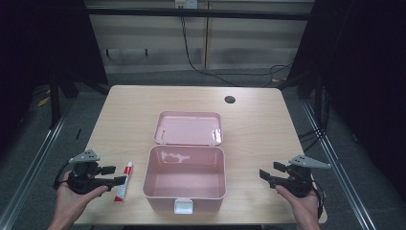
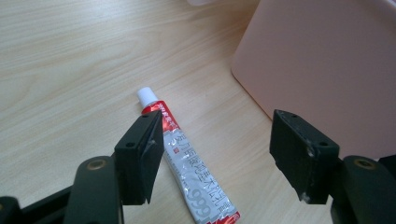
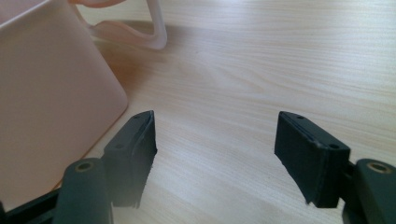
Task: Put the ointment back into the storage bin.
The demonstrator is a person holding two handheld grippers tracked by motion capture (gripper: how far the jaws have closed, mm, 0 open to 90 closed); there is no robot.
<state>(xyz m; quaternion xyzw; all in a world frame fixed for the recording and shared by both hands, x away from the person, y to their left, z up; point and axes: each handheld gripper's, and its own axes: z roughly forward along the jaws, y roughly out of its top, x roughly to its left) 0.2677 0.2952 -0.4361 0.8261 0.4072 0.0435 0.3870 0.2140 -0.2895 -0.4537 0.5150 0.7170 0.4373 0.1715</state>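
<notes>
A red-and-white tube [image 1: 123, 181] lies flat on the wooden counter [image 1: 129, 115], just beside the left hand-held gripper [image 1: 112, 176] and between it and the open pink box [image 1: 185, 178]. That gripper's jaws stand apart, holding nothing. The left gripper view shows the tube [image 2: 189, 164] up close: white cap pointing away, printed lettering along its body, its length running under the near jaw toward the gap, with the box wall [image 2: 322, 70] off to one side. The right hand-held gripper [image 1: 269, 174] sits well apart on the box's other side, jaws also spread and empty. Its view shows bare counter [image 3: 280, 70] ahead and the box's corner [image 3: 51, 88]. The lid [image 1: 189, 128] lies back flat behind the box. Bare wood stretches toward the far edge, where a round hole [image 1: 230, 99] sits.
</notes>
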